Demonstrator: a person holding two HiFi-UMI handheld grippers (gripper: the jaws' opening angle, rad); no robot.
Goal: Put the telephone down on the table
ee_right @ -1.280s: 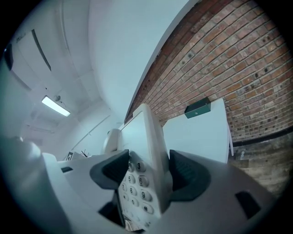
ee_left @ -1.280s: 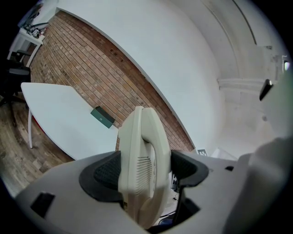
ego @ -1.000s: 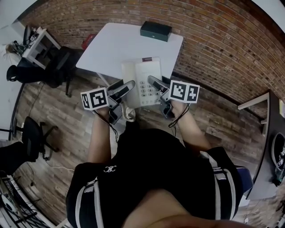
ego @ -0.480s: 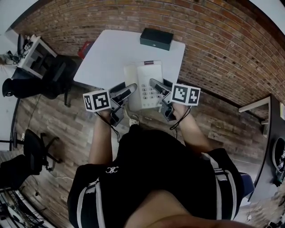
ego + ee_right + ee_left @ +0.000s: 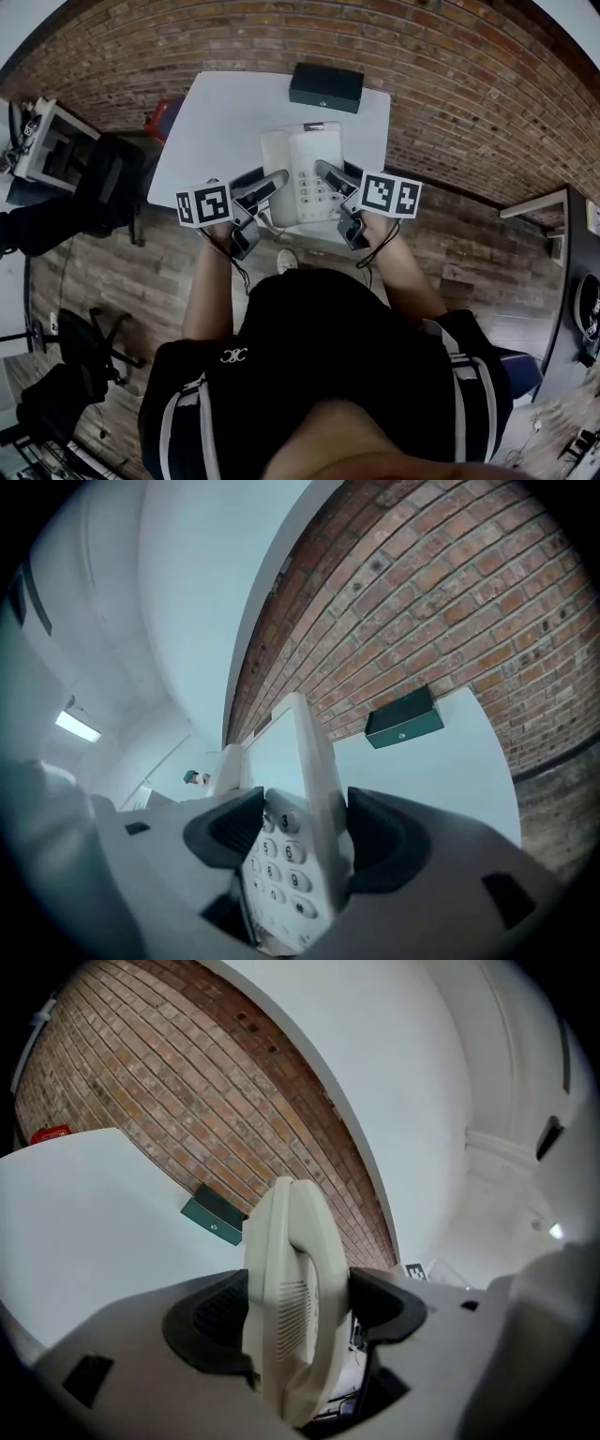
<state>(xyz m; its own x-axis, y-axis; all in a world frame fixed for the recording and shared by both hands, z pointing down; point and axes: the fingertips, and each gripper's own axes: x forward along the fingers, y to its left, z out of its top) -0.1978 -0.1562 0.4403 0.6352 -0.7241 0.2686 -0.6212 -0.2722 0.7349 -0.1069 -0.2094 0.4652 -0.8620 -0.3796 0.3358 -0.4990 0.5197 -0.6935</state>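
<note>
Left gripper view is showing the left gripper (image 5: 295, 1309) clamping the phone (image 5: 284, 1274) on its handset (image 5: 274, 173) side; the right gripper (image 5: 302, 841) is clamping the keypad side. Phone is hovering at the table's (image 5: 230, 112) near edge (contact: can't tell). Risk, I'm guessing: releasing unevenly, tipping it off that edge or shaking the handset loose.

Off-white telephone (image 5: 303, 174) keypad-up over table (image 5: 225, 122), maybe not touching.
</note>
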